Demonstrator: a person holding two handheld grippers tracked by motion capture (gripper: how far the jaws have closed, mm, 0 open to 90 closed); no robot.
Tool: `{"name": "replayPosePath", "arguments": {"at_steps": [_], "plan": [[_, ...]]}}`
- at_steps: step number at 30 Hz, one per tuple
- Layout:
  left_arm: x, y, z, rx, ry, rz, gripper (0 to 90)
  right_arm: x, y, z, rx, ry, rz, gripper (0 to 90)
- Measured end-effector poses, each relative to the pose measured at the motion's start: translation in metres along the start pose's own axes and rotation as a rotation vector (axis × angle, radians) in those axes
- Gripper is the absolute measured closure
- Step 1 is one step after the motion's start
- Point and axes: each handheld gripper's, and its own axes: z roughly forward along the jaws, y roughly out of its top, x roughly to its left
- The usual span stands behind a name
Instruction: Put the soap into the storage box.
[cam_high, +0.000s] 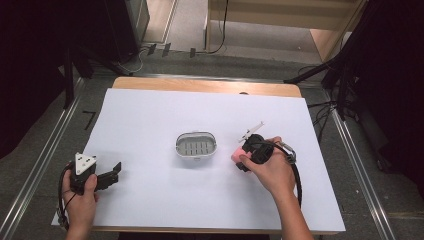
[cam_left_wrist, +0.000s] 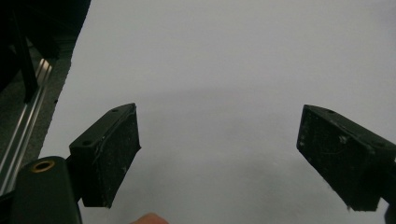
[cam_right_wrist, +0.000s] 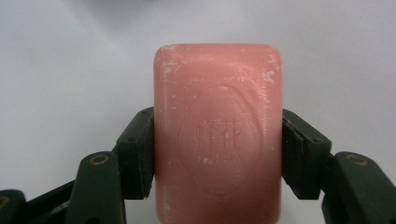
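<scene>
Right gripper (cam_right_wrist: 218, 154) is clamped on a pink soap bar (cam_right_wrist: 218, 135): the 2 black jaws press its 2 long sides, 1 on each, approx. halfway along the bar. In the right gripper view the bar's far end sticks out well past the jaw tips, w/ its stamped oval face up toward the camera. White scuffs show on the top edge & corners.

In the high view the right gripper (cam_high: 242, 159) sits right of centre on the white sheet (cam_high: 150, 115), w/ the soap (cam_high: 237, 154) at its front end, pointing left toward a metal soap dish (cam_high: 196, 145). Dish lies near the soap but apart from it, just to its left, at the sheet's middle.

Left gripper (cam_high: 116, 171) rests at the sheet's near-left edge, well apart from soap & dish. Its jaws stand wide apart in the left gripper view (cam_left_wrist: 219, 154), w/ bare white sheet between them.
</scene>
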Motion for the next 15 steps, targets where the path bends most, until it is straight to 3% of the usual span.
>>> {"name": "replayPosePath", "arguments": {"at_steps": [7,13,15], "plan": [[0.0,-0.001,-0.001,-0.012,0.012,-0.005,13.8,0.005,0.009,-0.009,-0.045,0.048,-0.059,39.1],[0.0,-0.001,-0.001,-0.015,0.013,-0.006,13.9,0.008,0.019,-0.016,-0.06,0.078,-0.156,39.2],[0.0,-0.001,-0.001,-0.014,0.013,-0.004,13.9,0.008,0.021,-0.017,-0.068,0.085,-0.161,39.2]]}}
